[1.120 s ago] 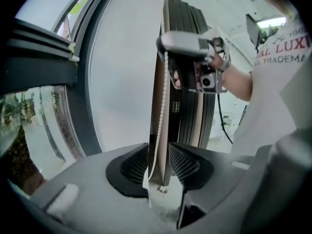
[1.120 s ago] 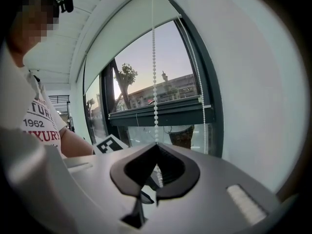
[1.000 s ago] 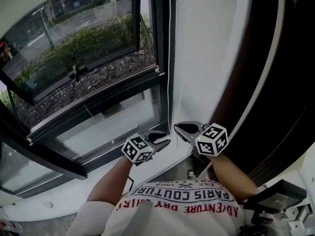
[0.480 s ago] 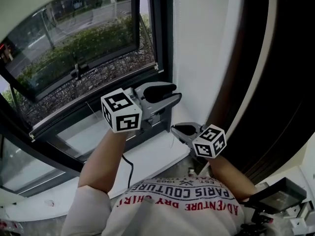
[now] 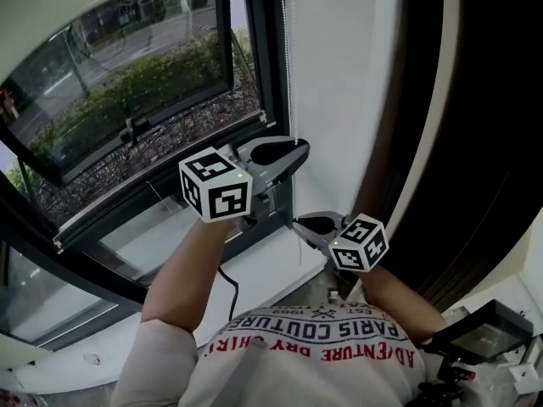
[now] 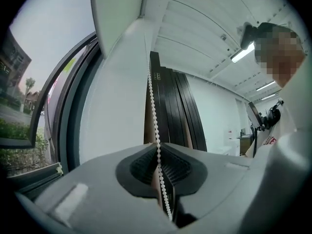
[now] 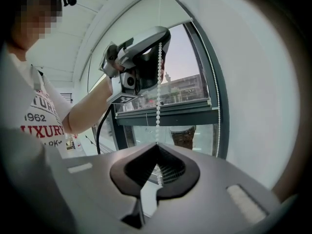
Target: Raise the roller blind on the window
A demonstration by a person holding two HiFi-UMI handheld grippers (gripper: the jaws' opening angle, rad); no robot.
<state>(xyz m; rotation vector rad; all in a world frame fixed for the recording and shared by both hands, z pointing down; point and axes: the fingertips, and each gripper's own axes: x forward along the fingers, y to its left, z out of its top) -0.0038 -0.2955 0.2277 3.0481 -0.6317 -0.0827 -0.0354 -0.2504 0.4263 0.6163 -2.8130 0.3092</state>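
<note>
Both claws are on the bead chain (image 5: 285,53) that hangs down the dark frame at the right edge of the window (image 5: 127,83). The left claw (image 5: 299,149) is the upper one, pointing level at the frame. Its jaws have just been closing and now pinch the chain (image 6: 152,101) between the ribbed pads, with beads running up out of the left claw (image 6: 157,147) and trailing below it. The right claw (image 5: 299,221) sits lower and just beside the frame, tilted slightly down, its jaws together on the same chain. From the right claw (image 7: 157,145) the chain (image 7: 158,82) rises straight into the left claw (image 7: 146,48) above. What looks like the pale blind (image 6: 117,13) shows high at the top of the window, with the glass below it uncovered.
</note>
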